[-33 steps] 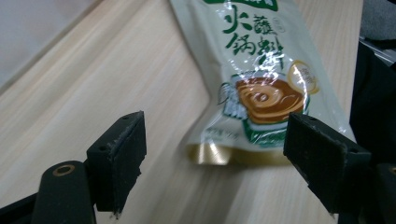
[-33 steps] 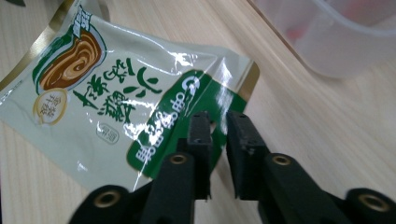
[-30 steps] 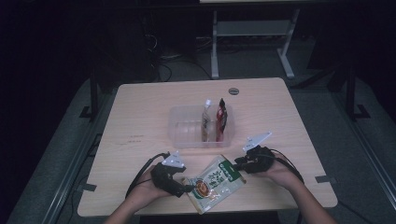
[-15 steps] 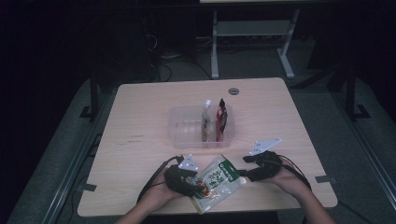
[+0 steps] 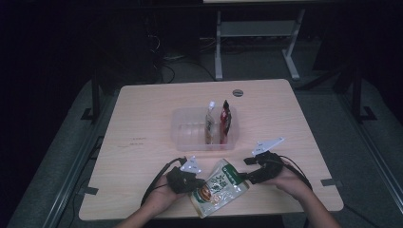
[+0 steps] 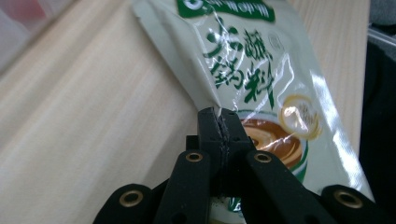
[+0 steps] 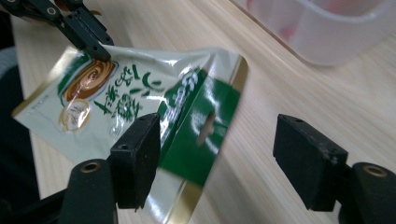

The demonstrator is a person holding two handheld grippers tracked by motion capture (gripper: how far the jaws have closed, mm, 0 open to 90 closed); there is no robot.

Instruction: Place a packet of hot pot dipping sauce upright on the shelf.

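Observation:
A cream and green food pouch (image 5: 219, 188) lies near the table's front edge, between my two grippers. My left gripper (image 5: 197, 183) has just been closing and now pinches the pouch's (image 6: 261, 60) left side edge between its shut jaws (image 6: 219, 119). My right gripper (image 5: 244, 175) has just been opening. Its jaws (image 7: 217, 140) stand apart on either side of the pouch's green top (image 7: 196, 116), and the pads do not press on it. The left gripper (image 7: 100, 49) also shows in the right gripper view, on the pouch's far edge.
A clear plastic container (image 5: 190, 130) sits mid-table behind the pouch, with two slim packets (image 5: 210, 121) (image 5: 225, 118) standing upright at its right end. Its wall (image 7: 327, 32) is close to my right gripper. The table's front edge runs just below both hands.
My left gripper moved right to the pouch and shut on its edge. The right gripper's jaws opened off the pouch's top. The pouch shifted slightly.

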